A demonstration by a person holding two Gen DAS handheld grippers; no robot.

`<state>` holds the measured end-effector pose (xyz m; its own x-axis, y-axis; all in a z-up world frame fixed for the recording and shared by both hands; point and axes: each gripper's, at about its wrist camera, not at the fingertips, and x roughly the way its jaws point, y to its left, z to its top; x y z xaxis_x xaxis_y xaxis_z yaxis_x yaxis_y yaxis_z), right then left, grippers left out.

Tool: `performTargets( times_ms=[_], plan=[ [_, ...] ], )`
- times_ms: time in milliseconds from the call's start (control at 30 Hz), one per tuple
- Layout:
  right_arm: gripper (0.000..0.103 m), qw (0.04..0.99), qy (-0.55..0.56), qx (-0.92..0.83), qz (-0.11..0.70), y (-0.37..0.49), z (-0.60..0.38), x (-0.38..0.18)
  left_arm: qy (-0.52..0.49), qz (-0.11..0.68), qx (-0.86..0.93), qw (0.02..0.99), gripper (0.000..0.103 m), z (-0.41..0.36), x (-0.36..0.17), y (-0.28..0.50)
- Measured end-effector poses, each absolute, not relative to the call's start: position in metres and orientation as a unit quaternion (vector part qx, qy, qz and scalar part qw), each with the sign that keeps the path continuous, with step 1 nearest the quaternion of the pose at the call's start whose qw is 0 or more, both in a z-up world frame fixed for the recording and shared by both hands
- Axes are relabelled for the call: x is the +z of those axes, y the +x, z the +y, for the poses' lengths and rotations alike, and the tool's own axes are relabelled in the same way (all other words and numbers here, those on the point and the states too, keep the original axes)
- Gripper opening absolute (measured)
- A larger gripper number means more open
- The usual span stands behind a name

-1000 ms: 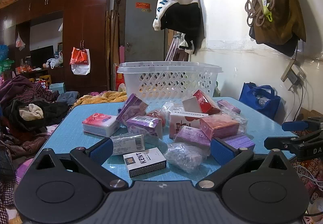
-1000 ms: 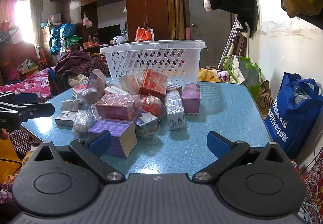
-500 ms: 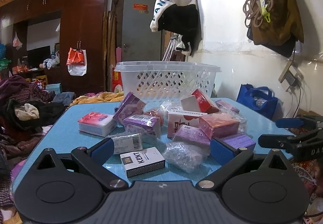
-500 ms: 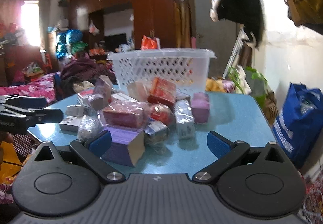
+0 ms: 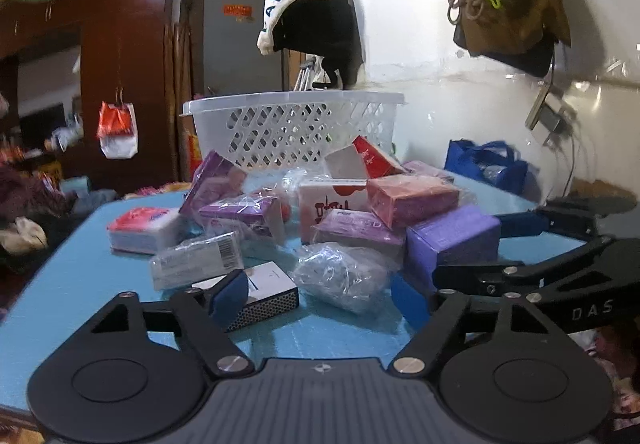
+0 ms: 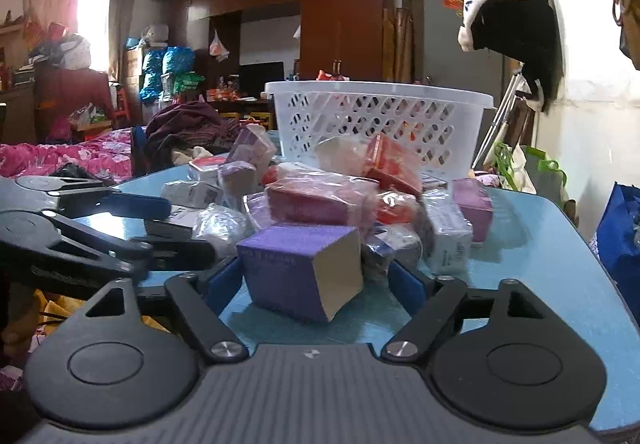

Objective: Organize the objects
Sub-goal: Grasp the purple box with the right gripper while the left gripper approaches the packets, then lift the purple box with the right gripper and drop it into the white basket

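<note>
A pile of small boxes and wrapped packets lies on the blue table [image 5: 72, 284] in front of a white lattice basket [image 5: 296, 123]. My left gripper [image 5: 316, 294] is open, its fingers around a crinkled clear packet [image 5: 340, 276] and beside a white and black Kent box [image 5: 264, 290]. My right gripper [image 6: 316, 280] is open, its blue pads on either side of a purple box [image 6: 300, 268] at the pile's near edge. The same purple box [image 5: 452, 240] shows in the left wrist view, with the right gripper [image 5: 520, 268] beside it.
The basket [image 6: 376, 123] stands at the table's far edge. A blue bag [image 5: 484, 163] sits by the white wall on the right. Clothes and bedding [image 6: 68, 159] lie beyond the table's left side. A jacket [image 5: 316, 11] hangs on the wall above.
Both grippers have moved forward into the pile. The right one now straddles the purple box, the left one has reached the clear packet and Kent box. Both grippers have narrowed slightly.
</note>
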<state>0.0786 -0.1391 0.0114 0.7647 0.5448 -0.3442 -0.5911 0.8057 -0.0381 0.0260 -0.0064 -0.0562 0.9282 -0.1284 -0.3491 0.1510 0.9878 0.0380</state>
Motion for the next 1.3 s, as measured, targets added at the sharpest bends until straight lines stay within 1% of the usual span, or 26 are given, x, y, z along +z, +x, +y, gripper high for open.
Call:
performTargets(
  times_ms=[67,133,200,433,467,500,533,667,900,1067,1200,1300],
  plan=[
    [0.075,0.937,-0.078,0.304,0.156,0.075,-0.140,0.012,0.034,0.172,-0.073,0.982,0.080,-0.007,-0.057,0.025],
    [0.069,0.936,-0.076,0.307,0.156,0.076,-0.141,0.012,0.036,0.170,-0.080,0.981,0.080,-0.009,-0.057,0.027],
    [0.067,0.935,-0.072,0.309,0.157,0.075,-0.144,0.011,0.042,0.169,-0.088,0.981,0.080,-0.011,-0.057,0.032],
    [0.067,0.937,-0.064,0.308,0.148,0.068,-0.158,0.014,0.080,0.163,-0.093,0.979,0.079,-0.027,-0.061,0.045],
    [0.067,0.938,-0.063,0.307,0.147,0.068,-0.160,0.015,0.083,0.164,-0.093,0.979,0.074,-0.027,-0.061,0.046],
    [0.067,0.938,-0.062,0.307,0.146,0.068,-0.161,0.016,0.083,0.166,-0.095,0.978,0.065,-0.028,-0.061,0.047],
    [0.067,0.939,-0.060,0.306,0.144,0.068,-0.162,0.017,0.082,0.170,-0.100,0.977,0.063,-0.028,-0.061,0.048],
    [0.067,0.940,-0.054,0.304,0.142,0.069,-0.166,0.021,0.082,0.170,-0.105,0.976,0.061,-0.026,-0.058,0.047],
    [0.067,0.946,-0.033,0.294,0.131,0.071,-0.183,0.034,0.066,0.138,-0.104,0.983,0.061,-0.014,-0.039,0.037],
    [0.067,0.948,-0.005,0.286,0.141,0.088,-0.194,0.043,0.046,0.124,-0.093,0.987,0.061,-0.002,-0.026,0.037],
    [0.067,0.949,-0.004,0.283,0.137,0.115,-0.187,0.064,0.017,0.109,-0.083,0.990,0.061,0.010,-0.001,0.048],
    [0.067,0.956,-0.016,0.267,0.117,0.147,-0.170,0.094,0.000,0.095,-0.077,0.992,0.061,0.018,0.032,0.074]
  ],
)
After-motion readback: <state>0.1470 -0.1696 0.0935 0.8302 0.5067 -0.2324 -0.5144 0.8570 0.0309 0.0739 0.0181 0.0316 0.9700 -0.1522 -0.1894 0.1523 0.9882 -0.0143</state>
